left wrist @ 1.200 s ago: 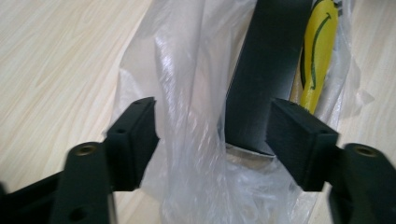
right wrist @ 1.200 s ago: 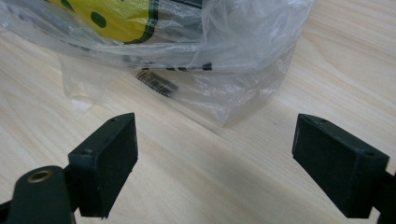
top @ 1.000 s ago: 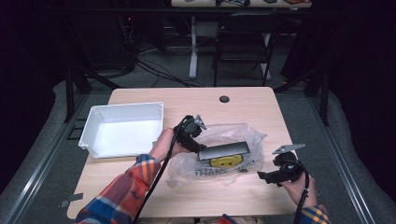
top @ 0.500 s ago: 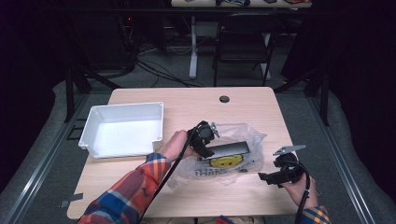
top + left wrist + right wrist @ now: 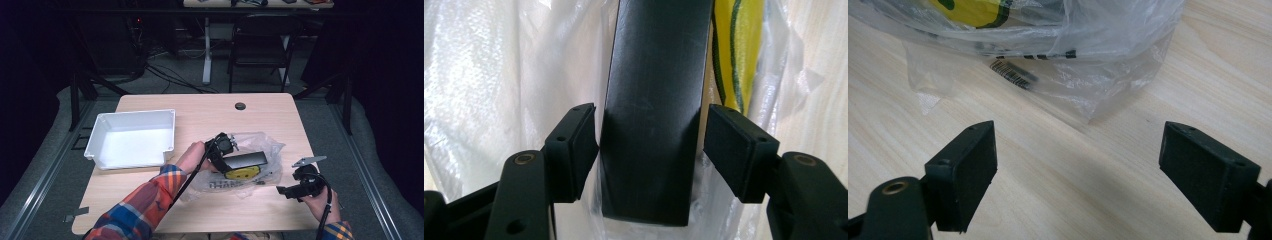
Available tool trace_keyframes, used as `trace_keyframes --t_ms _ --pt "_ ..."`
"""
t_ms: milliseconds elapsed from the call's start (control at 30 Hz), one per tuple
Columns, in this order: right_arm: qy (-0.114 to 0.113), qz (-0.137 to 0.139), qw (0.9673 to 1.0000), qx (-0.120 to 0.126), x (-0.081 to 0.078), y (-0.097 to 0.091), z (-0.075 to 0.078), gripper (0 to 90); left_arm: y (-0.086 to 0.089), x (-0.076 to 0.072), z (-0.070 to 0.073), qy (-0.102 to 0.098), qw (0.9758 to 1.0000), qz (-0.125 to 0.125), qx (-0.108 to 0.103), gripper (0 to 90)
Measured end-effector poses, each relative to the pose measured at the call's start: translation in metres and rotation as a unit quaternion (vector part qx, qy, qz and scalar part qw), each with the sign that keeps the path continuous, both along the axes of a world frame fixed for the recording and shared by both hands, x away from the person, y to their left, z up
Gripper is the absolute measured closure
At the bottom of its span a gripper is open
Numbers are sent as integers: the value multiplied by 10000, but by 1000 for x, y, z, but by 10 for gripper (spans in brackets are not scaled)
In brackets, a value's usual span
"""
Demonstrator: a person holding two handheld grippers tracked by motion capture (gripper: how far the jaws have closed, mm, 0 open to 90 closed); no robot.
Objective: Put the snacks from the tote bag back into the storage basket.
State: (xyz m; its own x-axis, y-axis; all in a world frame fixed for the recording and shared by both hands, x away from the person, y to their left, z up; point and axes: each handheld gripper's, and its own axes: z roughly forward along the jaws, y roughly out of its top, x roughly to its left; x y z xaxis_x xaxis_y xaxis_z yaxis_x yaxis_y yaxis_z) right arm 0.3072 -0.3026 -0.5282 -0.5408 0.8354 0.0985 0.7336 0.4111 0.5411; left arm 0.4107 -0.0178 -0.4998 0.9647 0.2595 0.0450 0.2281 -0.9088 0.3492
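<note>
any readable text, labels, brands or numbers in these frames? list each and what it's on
Dark print on the clear crinkled plastic bag, high view: large letters, too blurred to read.
Barcode and a line of print on the bag's lower edge, right gripper view: too small and blurred.
Flat black slab and yellow item inside the bag: no readable text.

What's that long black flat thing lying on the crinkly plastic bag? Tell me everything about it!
The black flat bar is a long, thin, dark slab with straight edges, a squared end and a smooth, faintly scuffed, slightly shiny face. It lies flat on the clear plastic bag on the wooden table, beside something yellow. Its near end sits between the left gripper's jaws; one pad looks to touch its edge, the other stands slightly apart. What it is made of is unclear.
</note>
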Motion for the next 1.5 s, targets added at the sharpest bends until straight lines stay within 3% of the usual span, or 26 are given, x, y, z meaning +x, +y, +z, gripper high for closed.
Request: trace_keyframes --t_ms 433,767,967,1000,1033,1267,1300,1367,1433,1500 --pt "45 -46 10000 24 -3 -2 -3 151 -6 6 -12 99 9997 -64 204 388" --pt "74 -60 9999 -36 -7 -3 -4 151 -16 9 -20 133 9983 -166 535 385" --pt "75 -69 9999 -73 -8 -4 -5 152 -19 9 -22 121 9977 -226 631 409" --pt "80 -71 9999 -73 -7 -4 -5 152 -19 9 -21 187 9973 -262 664 415" --pt "82 -68 9999 -81 -7 -3 -5 152 -19 8 -21 112 9975 -245 659 421" --pt "78 -72 9999 -26 -8 -4 -5 152 -18 8 -18 89 9972 -291 677 432" --pt "74 -76 9999 -27 -8 -4 -5 152 -18 9 -17 164 9972 -314 666 432" --pt "58 -105 9999 -37 -8 -4 -5 153 -17 8 -15 34 9976 -289 622 433" --pt "37 -143 9999 -45 -8 -4 -5 153 -16 9 -10 97 9976 -304 607 433" --pt "44 -139 9999 -59 -8 -5 -5 153 -14 9 -6 20 9982 -277 525 433"
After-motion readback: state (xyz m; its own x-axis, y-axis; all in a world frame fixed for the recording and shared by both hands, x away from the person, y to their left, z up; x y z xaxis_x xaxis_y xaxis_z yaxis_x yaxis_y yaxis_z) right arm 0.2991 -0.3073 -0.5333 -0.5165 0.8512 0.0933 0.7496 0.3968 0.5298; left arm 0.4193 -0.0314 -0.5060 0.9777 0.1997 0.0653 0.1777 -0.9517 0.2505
